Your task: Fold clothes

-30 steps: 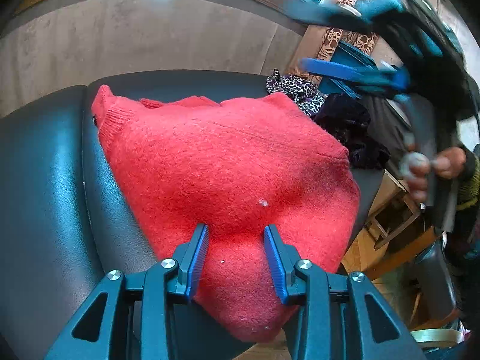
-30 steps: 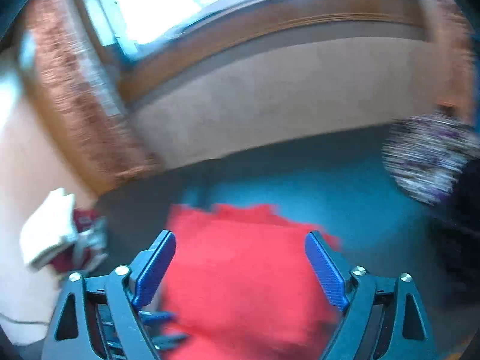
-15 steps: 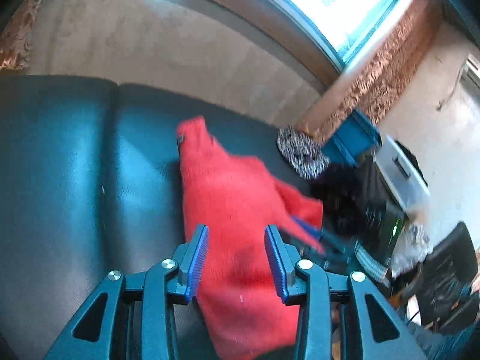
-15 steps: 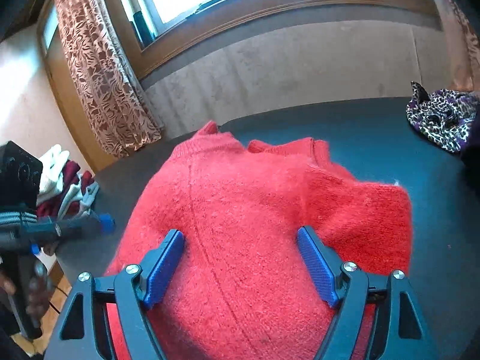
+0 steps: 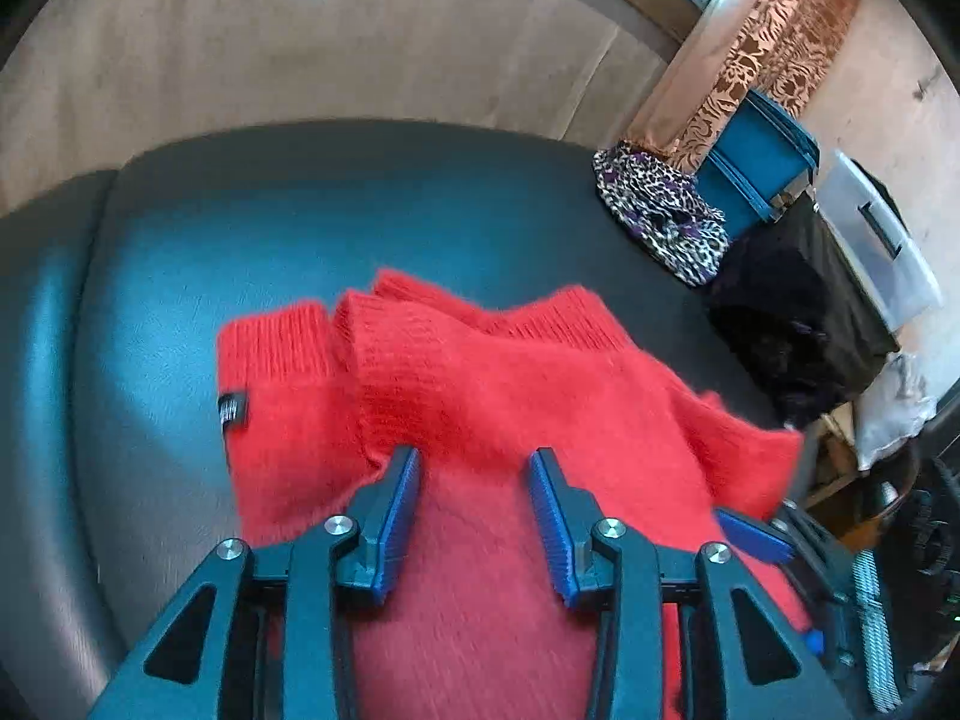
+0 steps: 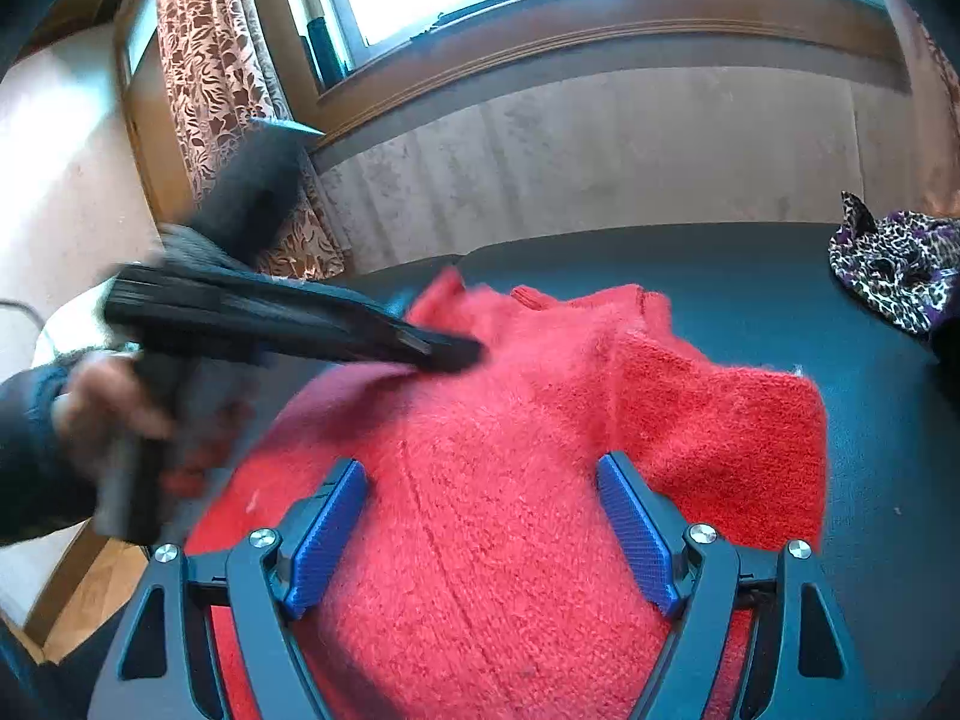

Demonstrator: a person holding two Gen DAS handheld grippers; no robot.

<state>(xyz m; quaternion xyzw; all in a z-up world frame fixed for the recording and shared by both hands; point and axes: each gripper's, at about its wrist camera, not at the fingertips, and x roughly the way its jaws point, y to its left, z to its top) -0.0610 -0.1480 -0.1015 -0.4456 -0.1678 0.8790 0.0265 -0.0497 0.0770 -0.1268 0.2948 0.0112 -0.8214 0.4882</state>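
A red knitted sweater (image 5: 510, 396) lies folded on a black leather surface (image 5: 300, 228), ribbed cuffs and collar toward the far side, a small black label (image 5: 233, 409) on its left part. My left gripper (image 5: 474, 468) hovers over the sweater's near middle, jaws partly apart, nothing pinched between the pads. In the right wrist view the sweater (image 6: 510, 420) fills the centre, and my right gripper (image 6: 480, 498) stands wide open just above it. The left gripper (image 6: 450, 351) reaches in blurred from the left, held by a hand (image 6: 102, 402). One right gripper finger (image 5: 750, 534) shows at the sweater's right edge.
A leopard-print cloth (image 5: 660, 210) lies at the far right of the surface, also in the right wrist view (image 6: 894, 264). Beyond it stand a blue bin (image 5: 756, 162), a black pile (image 5: 792, 300) and a clear plastic box (image 5: 870, 234). A beige backrest, window and patterned curtain (image 6: 210, 90) lie behind.
My left gripper swung away to the left, then came back over the sweater and now shows in the right wrist view. My right gripper dropped down to the sweater, narrowed slightly, then stayed put.
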